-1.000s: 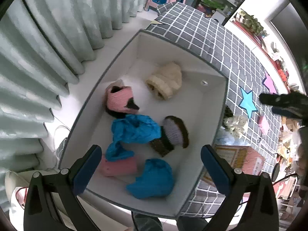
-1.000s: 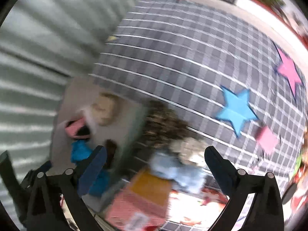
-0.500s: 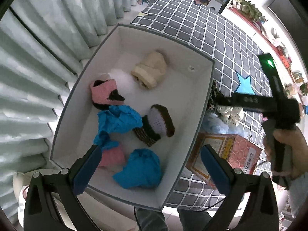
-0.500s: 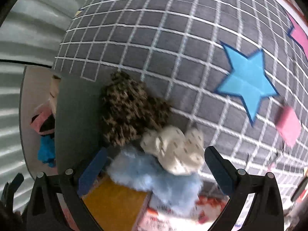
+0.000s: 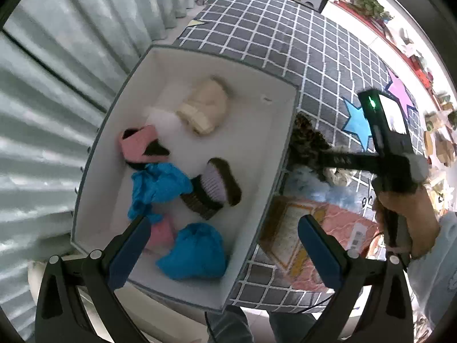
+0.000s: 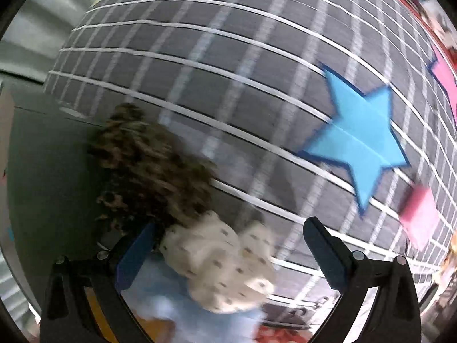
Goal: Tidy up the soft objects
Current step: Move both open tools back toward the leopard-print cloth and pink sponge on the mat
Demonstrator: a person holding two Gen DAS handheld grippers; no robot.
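Observation:
A white box with a grey rim (image 5: 288,154) holds a cream knit piece (image 5: 204,108), a pink piece (image 5: 137,144), a purple-and-brown knit hat (image 5: 217,184) and two crumpled blue pieces (image 5: 158,183), (image 5: 194,253). My left gripper (image 5: 224,225) hangs open above the box's near end, holding nothing. Just right of the box lie a leopard-print fuzzy piece (image 6: 148,165), a cream dotted soft piece (image 6: 225,268) and a pale blue fluffy piece (image 6: 171,294). My right gripper (image 6: 230,225) is open, its fingers on either side of the cream dotted piece.
The grey checked cloth (image 6: 228,57) carries a blue star (image 6: 360,143), a pink star (image 5: 398,88) and a small pink square (image 6: 418,214). An orange-and-pink flat packet (image 5: 308,228) lies beside the box. A pleated curtain (image 5: 57,85) hangs on the left.
My right gripper has come down and closer to the soft pile, so the cream dotted piece now sits between its open fingers. The left gripper has shifted slightly over the box.

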